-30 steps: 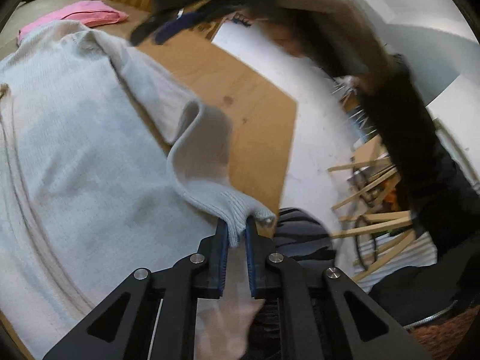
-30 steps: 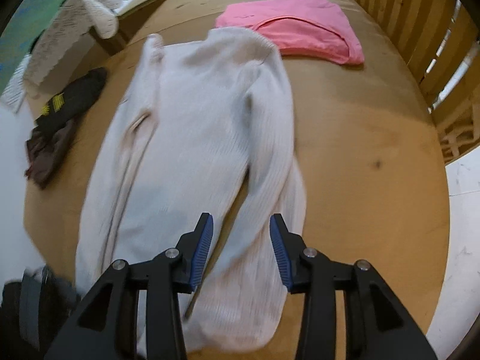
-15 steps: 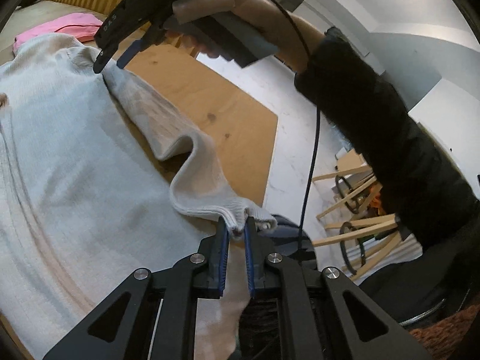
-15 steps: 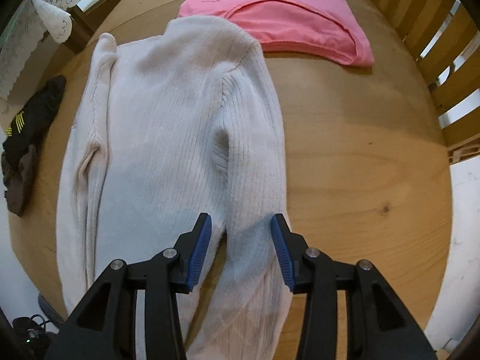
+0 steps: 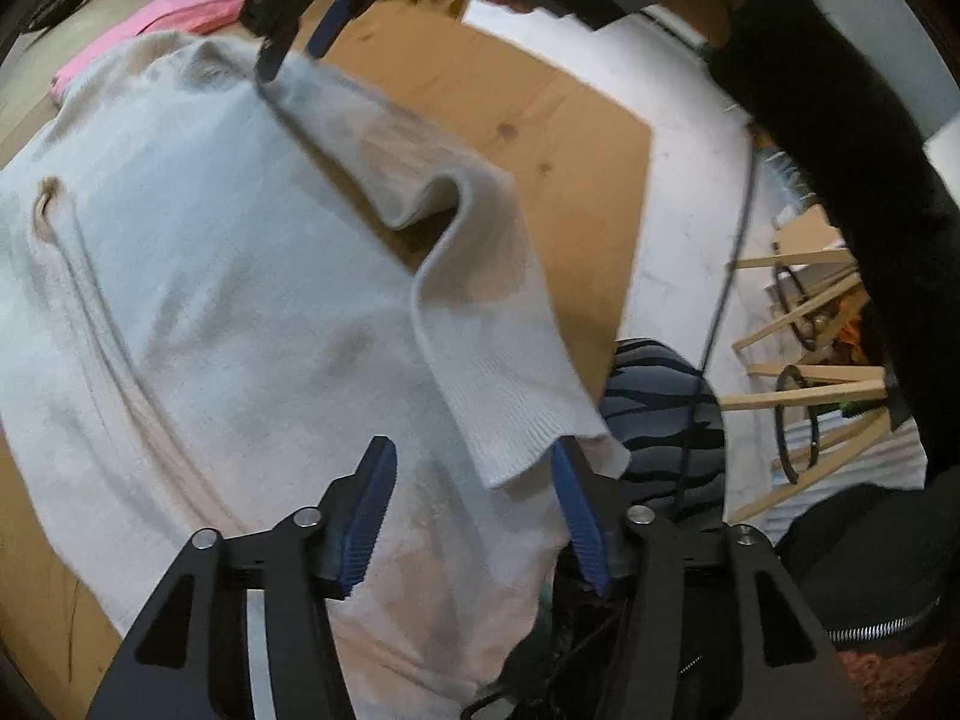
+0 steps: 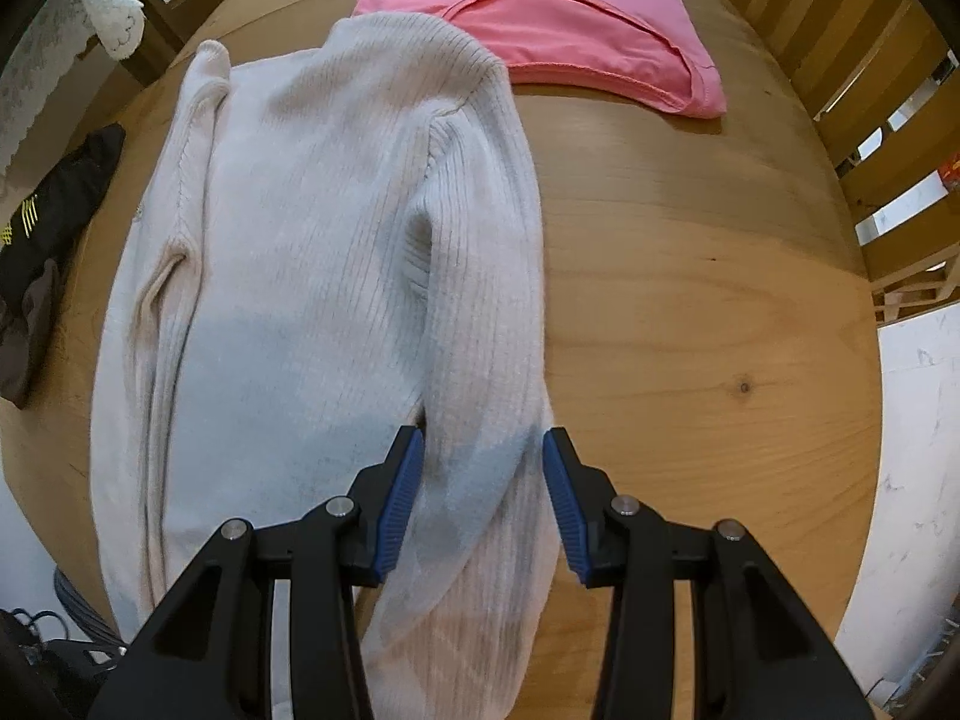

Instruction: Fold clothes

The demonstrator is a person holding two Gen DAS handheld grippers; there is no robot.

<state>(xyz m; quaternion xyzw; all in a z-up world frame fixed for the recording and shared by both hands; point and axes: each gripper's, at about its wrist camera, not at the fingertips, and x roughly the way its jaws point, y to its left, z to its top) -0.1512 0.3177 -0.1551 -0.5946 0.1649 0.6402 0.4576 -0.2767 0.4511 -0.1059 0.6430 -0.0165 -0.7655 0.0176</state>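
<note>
since half a second earlier, the left gripper (image 5: 474, 498) had let go: its jaws, which had been pinched on the sleeve cuff (image 5: 528, 420), now stood wide apart, and the cuff lay loose between them, its edge brushing the right-hand blue pad. the right gripper (image 6: 483, 480) had dropped lower along the same sleeve (image 6: 480, 276), jaws open and straddling it near the elbow, holding nothing.

nearest the left camera, the cuff rested across the body of the cream ribbed sweater (image 6: 300, 252), which lay flat on the round wooden table (image 6: 690, 300). further up, the sleeve humped into a loose wave before running to the shoulder, where the right gripper (image 5: 300, 42) hovered in the left view. beyond the sweater's collar sat a folded pink garment (image 6: 558, 30), just touching or nearly touching it. at the table's left edge lay a dark garment (image 6: 54, 210), well apart from the work.

the likely trouble was the slack hump in the sleeve: if it was pressed down as it lay, it could have set a crooked crease, and the cuff, near the table edge, might have slid off and dragged the fold open. closing the right jaws too deep could also have caught the body layer beneath with the sleeve.
</note>
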